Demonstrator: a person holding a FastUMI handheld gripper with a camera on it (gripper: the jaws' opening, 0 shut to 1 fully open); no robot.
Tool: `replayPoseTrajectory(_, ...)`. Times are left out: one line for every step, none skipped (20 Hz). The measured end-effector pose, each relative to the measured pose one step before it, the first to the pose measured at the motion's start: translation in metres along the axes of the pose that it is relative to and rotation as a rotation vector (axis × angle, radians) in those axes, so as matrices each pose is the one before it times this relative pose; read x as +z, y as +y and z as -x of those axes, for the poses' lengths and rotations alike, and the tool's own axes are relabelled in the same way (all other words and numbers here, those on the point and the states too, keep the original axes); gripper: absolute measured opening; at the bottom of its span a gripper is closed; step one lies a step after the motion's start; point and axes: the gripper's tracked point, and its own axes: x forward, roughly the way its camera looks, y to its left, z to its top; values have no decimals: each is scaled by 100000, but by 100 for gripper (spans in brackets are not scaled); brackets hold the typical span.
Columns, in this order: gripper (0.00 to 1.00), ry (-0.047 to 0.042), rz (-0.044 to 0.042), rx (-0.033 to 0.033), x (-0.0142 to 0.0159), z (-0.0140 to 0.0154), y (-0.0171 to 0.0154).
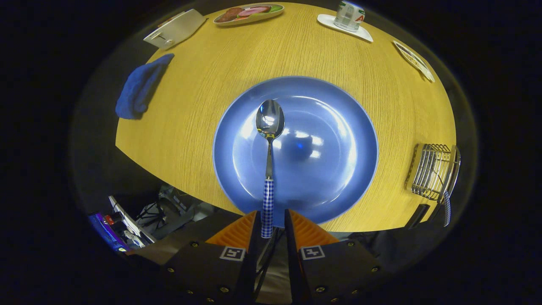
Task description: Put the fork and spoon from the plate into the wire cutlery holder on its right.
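Now the claw (271,222) grips one spoon (269,144) above one plate (338,140), one holder (434,171) alongside.

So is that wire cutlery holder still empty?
Not empty: a checked handle hangs out of the wire cutlery holder. The spoon lies on the plate, between the gripper fingers.

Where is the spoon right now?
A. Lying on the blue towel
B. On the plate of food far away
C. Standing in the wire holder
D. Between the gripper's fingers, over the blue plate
D: the spoon has its checked handle between the gripper's fingers, its bowl out over the blue plate; whether both fingers press on it cannot be told. The wire holder stands to the plate's right.
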Motion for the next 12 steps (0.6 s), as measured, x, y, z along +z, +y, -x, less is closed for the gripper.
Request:
replayPoseTrajectory(33, 45, -471, 621, 215, -376, 195)
replayPoseTrajectory(33, -122, 69, -194, 211, -497, -20)
replayPoseTrajectory(33, -86, 192, -947, 143, -368, -181)
replayPoseTrajectory(33, 56, 59, -693, 25, -282, -113)
replayPoseTrajectory(33, -22, 2, -64, 84, -82, -58)
replayPoseTrajectory(33, 309, 22, 76, -47, -70, 26)
replayPoseTrajectory(33, 385, 280, 188, -114, -38, 2)
replayPoseTrajectory(33, 361, 489, -25, -159, -52, 23)
replayPoseTrajectory(33, 68, 302, 281, 12, 376, -219)
replayPoseTrajectory(33, 202, 984, 922, -38, 28, 145)
replayPoseTrajectory(23, -1395, -378, 38, 14, -833, 41)
replayPoseTrajectory(12, 1896, 1743, -1345, -185, 532, -635)
